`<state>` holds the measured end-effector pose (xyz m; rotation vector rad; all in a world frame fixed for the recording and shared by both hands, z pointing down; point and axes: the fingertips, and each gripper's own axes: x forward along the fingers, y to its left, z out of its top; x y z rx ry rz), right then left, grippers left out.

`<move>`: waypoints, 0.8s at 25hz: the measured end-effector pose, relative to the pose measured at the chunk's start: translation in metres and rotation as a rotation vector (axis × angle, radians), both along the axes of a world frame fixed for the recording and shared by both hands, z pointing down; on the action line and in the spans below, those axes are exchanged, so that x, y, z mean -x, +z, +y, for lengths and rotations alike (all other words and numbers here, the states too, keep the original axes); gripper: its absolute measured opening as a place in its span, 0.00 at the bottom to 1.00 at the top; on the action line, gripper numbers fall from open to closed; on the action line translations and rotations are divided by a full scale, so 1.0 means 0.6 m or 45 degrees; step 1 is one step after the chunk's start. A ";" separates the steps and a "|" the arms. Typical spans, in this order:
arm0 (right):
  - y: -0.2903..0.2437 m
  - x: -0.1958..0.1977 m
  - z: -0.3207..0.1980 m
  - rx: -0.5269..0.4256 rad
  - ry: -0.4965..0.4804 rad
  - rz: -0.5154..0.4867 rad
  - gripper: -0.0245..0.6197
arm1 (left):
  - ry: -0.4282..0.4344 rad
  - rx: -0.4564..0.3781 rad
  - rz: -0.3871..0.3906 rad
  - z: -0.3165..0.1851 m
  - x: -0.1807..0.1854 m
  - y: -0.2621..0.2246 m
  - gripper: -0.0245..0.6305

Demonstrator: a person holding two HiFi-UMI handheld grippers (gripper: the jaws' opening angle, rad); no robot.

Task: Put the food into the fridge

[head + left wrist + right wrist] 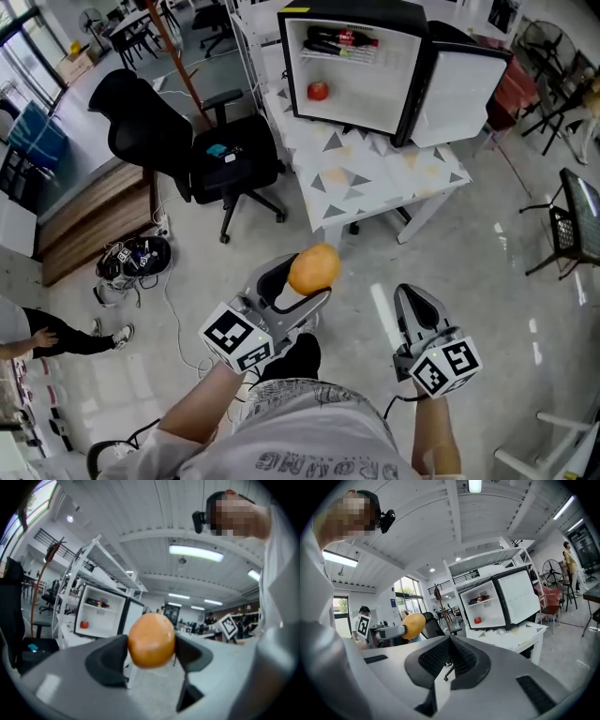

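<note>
Orange fruit [151, 640]: clamped at the jaw tips of the left gripper [302, 284]. Right gripper [415, 305]: beside the left, jaws closed together, nothing between them. Fridge [367, 94]: well ahead of both grippers, door open, standing on a table [375, 178].

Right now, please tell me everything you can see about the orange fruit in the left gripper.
The orange fruit is round, whole, yellow-orange with a smooth skin. The left gripper holds it in the air above the floor: its two dark pads press the fruit's sides. Nothing else touches it. The open fridge on the table lies ahead.
</note>
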<state>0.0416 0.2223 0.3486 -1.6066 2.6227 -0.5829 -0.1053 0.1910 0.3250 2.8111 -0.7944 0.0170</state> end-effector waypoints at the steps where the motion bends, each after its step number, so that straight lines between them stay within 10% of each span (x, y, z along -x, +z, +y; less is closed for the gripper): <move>1: 0.002 0.002 -0.018 0.003 0.003 0.001 0.04 | 0.005 0.004 0.003 -0.019 0.002 0.003 0.52; 20: -0.005 0.051 -0.297 0.029 0.074 0.015 0.04 | 0.095 0.012 -0.028 -0.312 0.047 -0.002 0.52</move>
